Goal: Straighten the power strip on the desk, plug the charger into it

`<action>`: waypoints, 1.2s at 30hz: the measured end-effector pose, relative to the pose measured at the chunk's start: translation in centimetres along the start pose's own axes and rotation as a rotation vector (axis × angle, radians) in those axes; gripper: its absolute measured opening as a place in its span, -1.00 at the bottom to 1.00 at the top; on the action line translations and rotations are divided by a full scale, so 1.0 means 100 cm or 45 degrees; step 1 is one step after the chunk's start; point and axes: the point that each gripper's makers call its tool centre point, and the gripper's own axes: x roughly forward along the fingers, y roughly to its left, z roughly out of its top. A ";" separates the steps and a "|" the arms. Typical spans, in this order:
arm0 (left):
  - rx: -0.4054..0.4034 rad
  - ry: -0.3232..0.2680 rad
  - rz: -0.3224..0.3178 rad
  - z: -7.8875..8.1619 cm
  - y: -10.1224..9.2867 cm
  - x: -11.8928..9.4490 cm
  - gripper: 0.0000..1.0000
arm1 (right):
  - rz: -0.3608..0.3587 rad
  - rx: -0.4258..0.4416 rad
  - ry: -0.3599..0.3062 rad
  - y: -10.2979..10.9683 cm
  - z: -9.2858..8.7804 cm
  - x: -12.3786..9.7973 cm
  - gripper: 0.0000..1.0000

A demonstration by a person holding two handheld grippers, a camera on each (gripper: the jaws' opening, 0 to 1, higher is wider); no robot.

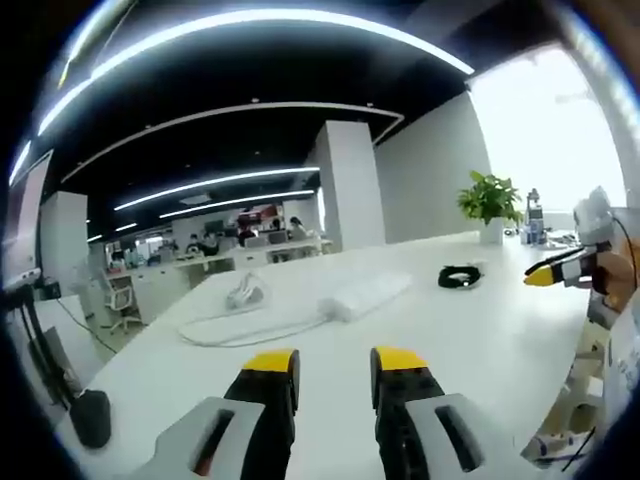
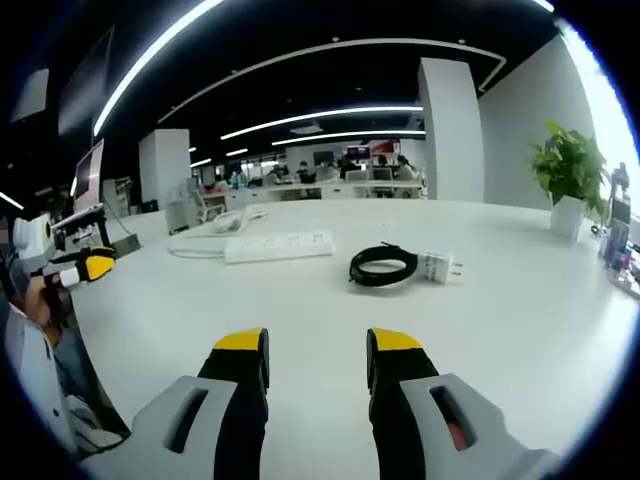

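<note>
Both the left gripper (image 1: pixel 334 366) and the right gripper (image 2: pixel 316 348) hover with jaws apart and empty, because the long white plastic power strip (image 2: pixel 279 245) and the white charger with coiled black cable (image 2: pixel 400 266) lie untouched on the white desk (image 2: pixel 520 300).

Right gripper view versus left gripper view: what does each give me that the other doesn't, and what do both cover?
Right gripper view alone: the charger with prongs, beside its coiled black cable, and the power strip's socket face. Left gripper view alone: a dark object at the desk's near left edge. Both: the white desk, power strip, coiled cable, potted plant, and each gripper's open jaws, left gripper, right gripper, holding nothing.
</note>
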 end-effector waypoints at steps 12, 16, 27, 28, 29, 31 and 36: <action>0.002 0.007 -0.001 0.000 0.000 0.001 -0.41 | 0.005 -0.001 -0.003 0.002 0.001 0.000 -0.22; 0.002 0.013 -0.003 -0.002 -0.001 0.002 -0.40 | 0.004 0.000 -0.008 0.002 0.001 0.000 -0.22; -0.003 0.024 -0.002 -0.005 -0.001 0.004 -0.40 | 0.000 0.003 -0.004 -0.001 0.001 0.000 -0.22; -0.004 0.025 -0.002 -0.005 -0.001 0.004 -0.40 | 0.000 0.004 -0.004 -0.001 0.001 0.000 -0.22; -0.005 0.024 -0.002 -0.005 -0.001 0.005 -0.40 | -0.002 0.005 -0.006 -0.001 0.001 0.000 -0.22; -0.008 0.024 -0.003 -0.004 -0.001 0.005 -0.40 | -0.003 0.004 -0.008 -0.001 0.001 -0.001 -0.22; -0.014 0.021 -0.012 -0.004 -0.002 0.007 -0.41 | -0.006 0.004 -0.004 -0.003 0.001 0.000 -0.22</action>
